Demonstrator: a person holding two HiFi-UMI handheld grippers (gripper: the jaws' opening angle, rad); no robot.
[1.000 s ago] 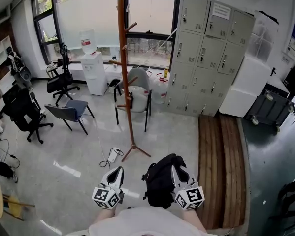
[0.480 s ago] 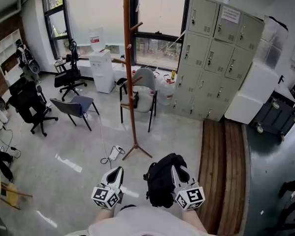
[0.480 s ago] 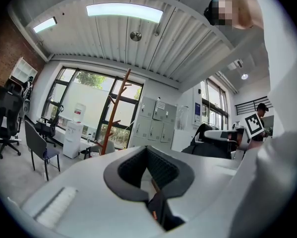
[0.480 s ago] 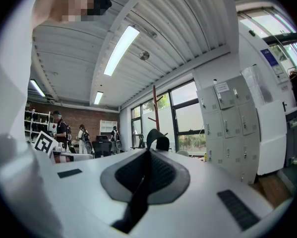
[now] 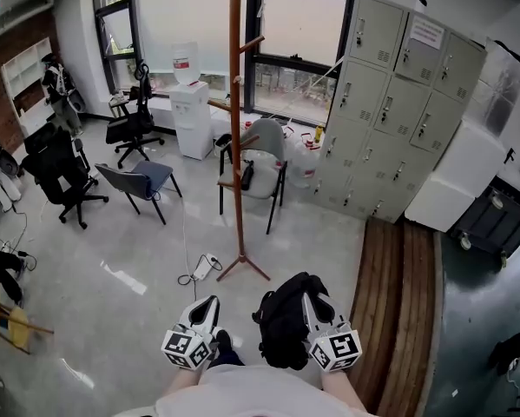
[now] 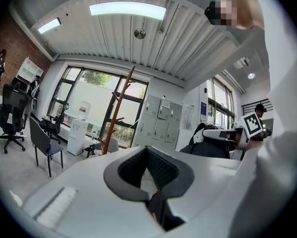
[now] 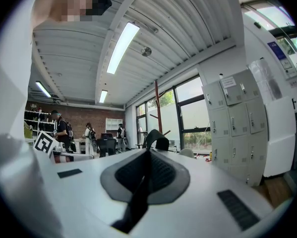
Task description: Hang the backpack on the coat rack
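Observation:
A black backpack [image 5: 286, 320] hangs low in the head view, just left of my right gripper [image 5: 313, 301], which is shut on its top strap [image 7: 155, 139]. The strap's loop pokes up past the closed jaws in the right gripper view. To the left of the bag my left gripper [image 5: 208, 303] appears shut and holds nothing, its pads meeting in the left gripper view [image 6: 147, 148]. The tall wooden coat rack [image 5: 236, 129] stands on the floor ahead of both grippers, several pegs along its pole. It also shows in both gripper views as the coat rack [image 6: 119, 108] [image 7: 158, 114].
A chair [image 5: 258, 168] with a bag stands right behind the rack, and a power strip [image 5: 200, 268] with a cord lies by its foot. Grey lockers [image 5: 390, 102] and a wooden platform [image 5: 398, 276] are on the right. Office chairs [image 5: 138, 181] and a water dispenser [image 5: 190, 111] are on the left.
The whole room has slid toward me and to the right in the head view: the coat rack is nearer. Both grippers and the backpack keep their places in the view.

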